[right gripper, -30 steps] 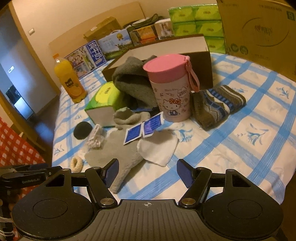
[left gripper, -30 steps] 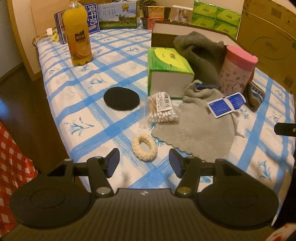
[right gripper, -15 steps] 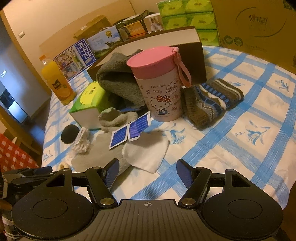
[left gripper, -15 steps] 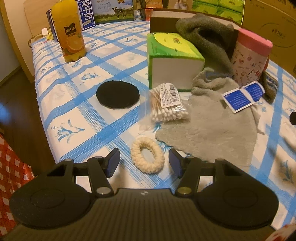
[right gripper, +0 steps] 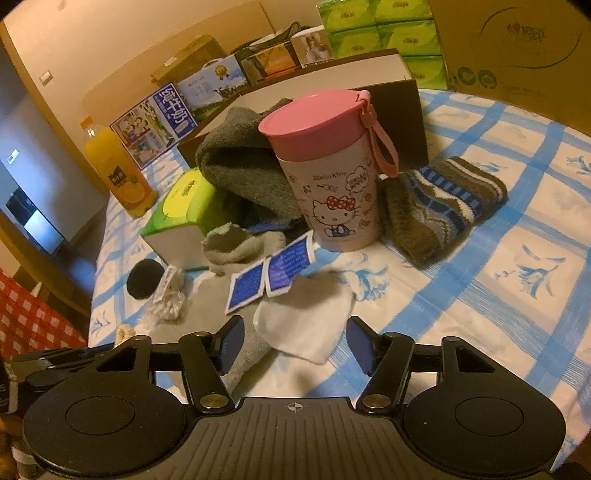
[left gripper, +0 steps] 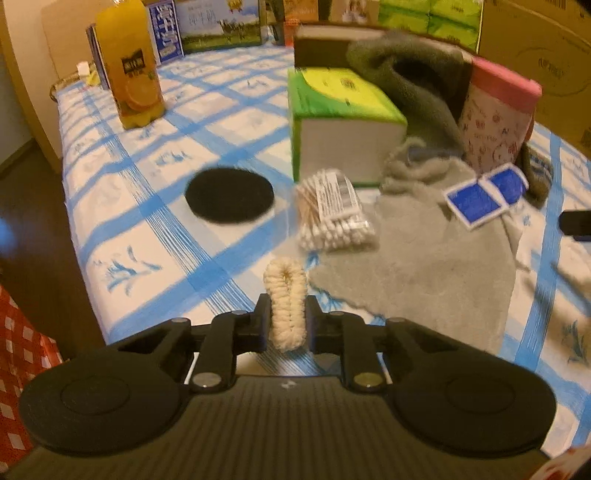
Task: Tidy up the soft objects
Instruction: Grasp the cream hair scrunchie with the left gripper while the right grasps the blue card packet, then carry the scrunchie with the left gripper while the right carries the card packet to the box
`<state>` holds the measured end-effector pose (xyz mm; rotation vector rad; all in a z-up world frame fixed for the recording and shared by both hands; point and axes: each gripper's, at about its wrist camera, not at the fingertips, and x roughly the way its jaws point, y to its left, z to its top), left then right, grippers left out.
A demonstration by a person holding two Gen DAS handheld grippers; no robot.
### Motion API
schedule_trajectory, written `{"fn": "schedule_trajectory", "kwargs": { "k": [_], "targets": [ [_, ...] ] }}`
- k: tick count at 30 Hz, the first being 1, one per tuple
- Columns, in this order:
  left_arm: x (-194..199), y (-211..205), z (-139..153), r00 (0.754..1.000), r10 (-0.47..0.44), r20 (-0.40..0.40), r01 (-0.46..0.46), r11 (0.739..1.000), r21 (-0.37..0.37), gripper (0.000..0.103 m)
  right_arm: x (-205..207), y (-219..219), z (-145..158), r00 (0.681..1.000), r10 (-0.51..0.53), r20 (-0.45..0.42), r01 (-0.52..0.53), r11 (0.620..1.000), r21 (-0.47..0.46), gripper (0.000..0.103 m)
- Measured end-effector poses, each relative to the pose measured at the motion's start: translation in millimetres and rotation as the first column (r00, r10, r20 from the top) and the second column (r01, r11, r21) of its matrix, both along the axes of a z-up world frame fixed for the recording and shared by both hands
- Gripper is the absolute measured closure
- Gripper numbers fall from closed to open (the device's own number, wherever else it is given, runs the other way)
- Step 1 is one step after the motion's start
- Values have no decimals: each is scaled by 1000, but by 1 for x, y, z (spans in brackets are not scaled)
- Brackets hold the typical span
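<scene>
My left gripper [left gripper: 286, 323] is shut on a cream fluffy hair tie [left gripper: 286, 295], squeezed flat between its fingers just above the blue-checked cloth. A grey cloth [left gripper: 424, 258] lies to its right, with a bag of cotton swabs [left gripper: 334, 218] and blue sachets [left gripper: 484, 194] on it. My right gripper [right gripper: 295, 347] is open and empty over a white pad [right gripper: 306, 325]. A striped knit sock [right gripper: 439, 206] lies right of the pink Hello Kitty cup [right gripper: 332, 181]. A dark grey towel [right gripper: 243, 170] hangs out of the brown box [right gripper: 369, 85].
A green tissue box [left gripper: 340, 122], a black round pad [left gripper: 229, 194] and an orange juice bottle [left gripper: 129, 62] stand on the table. Cartons and tissue packs [right gripper: 376, 33] line the back. The table's left edge [left gripper: 85, 258] drops to the floor.
My left gripper moved forward and closed on the hair tie, which now stands squeezed between the fingers. My right gripper moved slightly closer to the white pad and stays open.
</scene>
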<state>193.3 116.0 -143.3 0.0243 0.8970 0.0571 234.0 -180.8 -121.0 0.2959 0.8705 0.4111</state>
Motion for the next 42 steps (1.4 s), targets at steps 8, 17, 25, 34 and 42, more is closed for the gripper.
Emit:
{"fn": "schedule_trajectory", "kwargs": {
  "k": [8,17,25,34,42],
  "targets": [
    [4,12,25,998,34,53,-34,999,-13,85,28,0,-12,998,-57,-10,58,993,106,55],
    [8,18,29,997,60,52,-59,998,-26,85,59,-8,-37,990,-123,-62,135,952,274,59],
    [8,16,35,996,61,63,-59,998,-27,85,56,-9,-30,997,-80,-8,79,949,305,103],
    [8,8,57,995,41,89,-40,999,-14,85,31,-34,18,991,-77,106,39,945,325,103],
    [18,0,82,992,-9,125,9,1000,1,85,28,-75,62,983,-95,156,57,970,235,103]
  ]
}}
